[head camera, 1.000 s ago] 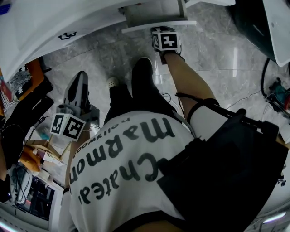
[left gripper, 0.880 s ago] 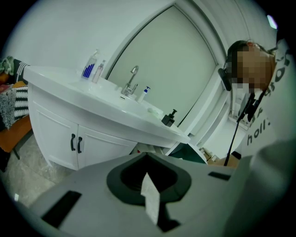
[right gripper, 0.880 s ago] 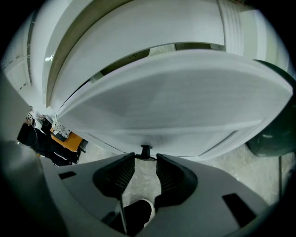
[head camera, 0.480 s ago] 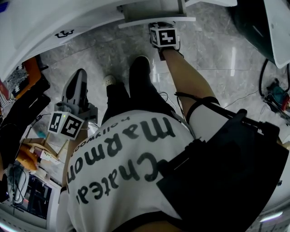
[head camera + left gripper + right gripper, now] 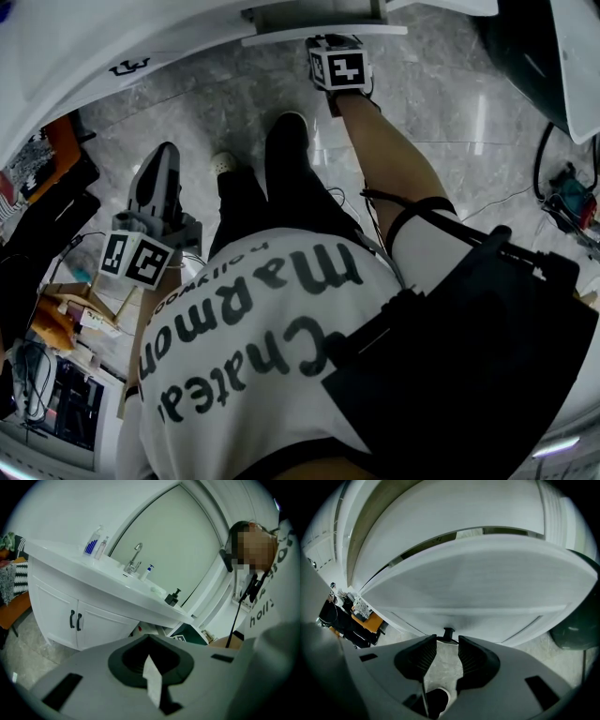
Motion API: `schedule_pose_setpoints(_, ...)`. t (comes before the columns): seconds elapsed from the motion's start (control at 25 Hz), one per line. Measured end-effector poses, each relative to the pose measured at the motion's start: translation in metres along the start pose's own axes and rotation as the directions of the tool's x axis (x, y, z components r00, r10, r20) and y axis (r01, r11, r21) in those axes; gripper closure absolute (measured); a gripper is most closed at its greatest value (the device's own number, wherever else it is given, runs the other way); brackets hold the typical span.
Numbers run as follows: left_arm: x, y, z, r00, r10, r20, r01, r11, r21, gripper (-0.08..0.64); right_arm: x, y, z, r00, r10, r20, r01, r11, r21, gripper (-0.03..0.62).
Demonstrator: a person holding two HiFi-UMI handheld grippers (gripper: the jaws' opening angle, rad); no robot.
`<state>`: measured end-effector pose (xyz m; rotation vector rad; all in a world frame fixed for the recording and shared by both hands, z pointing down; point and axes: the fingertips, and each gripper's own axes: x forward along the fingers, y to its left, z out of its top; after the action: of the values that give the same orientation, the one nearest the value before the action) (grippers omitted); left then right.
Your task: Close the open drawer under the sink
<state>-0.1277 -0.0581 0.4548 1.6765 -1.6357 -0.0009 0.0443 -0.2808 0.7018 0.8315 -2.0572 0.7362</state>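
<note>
Hanging low at the left, the left gripper point(image 5: 149, 639) seems closed on nothing. Farther right, the right gripper point(image 5: 446, 644) holds its fingers wide apart and empty before the pulled-out white drawer point(image 5: 478, 583), whose dark handle point(image 5: 448, 633) sits just beyond their tips.

Smooth white painted finish, softly sheened, on the wide curved white drawer front point(image 5: 468, 588), with a small dark matt handle point(image 5: 448, 633). Glossy, polished and reflective across the grey veined stone-look floor point(image 5: 450, 103). Matt grey moulded plastic on the right gripper point(image 5: 446, 645), finely ribbed and rubbery-looking on its black pads point(image 5: 423, 656). Bright shiny metal on the curved tap point(image 5: 136, 555); soft white printed cloth on the person's T-shirt point(image 5: 272, 422).
</note>
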Motion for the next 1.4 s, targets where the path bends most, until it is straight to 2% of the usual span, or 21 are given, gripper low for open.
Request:
schedule_pose_setpoints(0.48, 0.005, 0.003, 0.000, 1.000, -0.007, -0.008, 0.007, 1.000, -0.004, 0.551, 0.002, 0.003, 0.002, 1.000, 0.006, 0.014, -0.005, 0.998, -0.056, 0.442)
schedule_pose_setpoints(1.4, -0.005, 0.021, 0.002, 1.000, 0.024, 0.002, -0.024, 0.999, -0.024, 0.551, 0.011, -0.007, 0.033, 0.997, -0.050, 0.052, 0.050, 0.999, -0.009, 0.442)
